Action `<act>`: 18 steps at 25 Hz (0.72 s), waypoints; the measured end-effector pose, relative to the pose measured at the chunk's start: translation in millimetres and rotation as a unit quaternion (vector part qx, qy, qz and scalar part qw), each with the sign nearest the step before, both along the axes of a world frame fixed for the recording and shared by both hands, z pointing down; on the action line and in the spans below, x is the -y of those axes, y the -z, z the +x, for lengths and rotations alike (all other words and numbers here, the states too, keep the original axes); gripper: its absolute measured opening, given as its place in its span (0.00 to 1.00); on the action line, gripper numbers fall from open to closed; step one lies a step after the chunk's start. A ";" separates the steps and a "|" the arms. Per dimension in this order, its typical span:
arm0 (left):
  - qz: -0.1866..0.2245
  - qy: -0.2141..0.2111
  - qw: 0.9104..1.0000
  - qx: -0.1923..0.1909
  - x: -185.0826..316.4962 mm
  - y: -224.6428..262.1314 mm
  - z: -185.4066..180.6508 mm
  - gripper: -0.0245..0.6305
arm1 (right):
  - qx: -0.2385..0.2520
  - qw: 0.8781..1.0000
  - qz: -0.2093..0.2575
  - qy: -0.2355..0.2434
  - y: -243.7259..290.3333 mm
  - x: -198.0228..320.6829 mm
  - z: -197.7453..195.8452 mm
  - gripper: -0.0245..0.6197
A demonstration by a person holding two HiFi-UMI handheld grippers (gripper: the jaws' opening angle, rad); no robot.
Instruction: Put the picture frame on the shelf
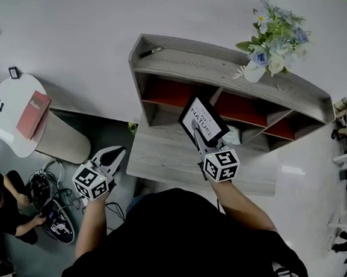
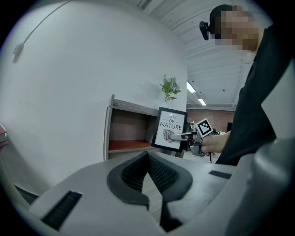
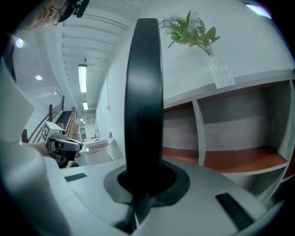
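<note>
Currently the right hand-held gripper (image 1: 196, 129) is clamped on the black picture frame (image 1: 203, 120) with a white NATURE print. It holds the frame tilted in the air, in front of the middle compartments of the grey wooden shelf (image 1: 186, 63) with red-brown compartment floors, above its lower ledge and resting on nothing. In the right gripper view the frame stands edge-on between the jaws. The left hand-held gripper (image 1: 119, 153) is empty with its tips together, left of the shelf over the floor. A small vase of blue and white flowers (image 1: 270, 53) stands on the shelf top, right side.
</note>
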State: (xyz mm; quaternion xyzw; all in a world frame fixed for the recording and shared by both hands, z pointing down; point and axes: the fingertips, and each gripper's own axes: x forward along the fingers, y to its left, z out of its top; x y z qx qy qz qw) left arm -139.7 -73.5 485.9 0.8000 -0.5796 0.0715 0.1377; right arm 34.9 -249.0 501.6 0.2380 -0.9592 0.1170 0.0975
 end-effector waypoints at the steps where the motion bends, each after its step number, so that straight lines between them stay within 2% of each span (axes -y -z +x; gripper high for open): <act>1: 0.001 -0.006 1.000 0.001 2.5 1.9 -4.5 0.07 | 0.000 1.000 0.000 -0.007 0.4 0.0 -1.0 0.07; 7: 0.008 -0.036 0.999 0.007 20.7 12.4 -31.1 0.07 | 0.001 0.999 -0.004 -0.041 0.8 1.0 -10.0 0.07; 18: 0.003 -0.077 0.997 -0.001 28.8 6.6 -56.2 0.07 | -0.002 0.995 -0.007 -0.096 -2.2 0.5 -13.8 0.07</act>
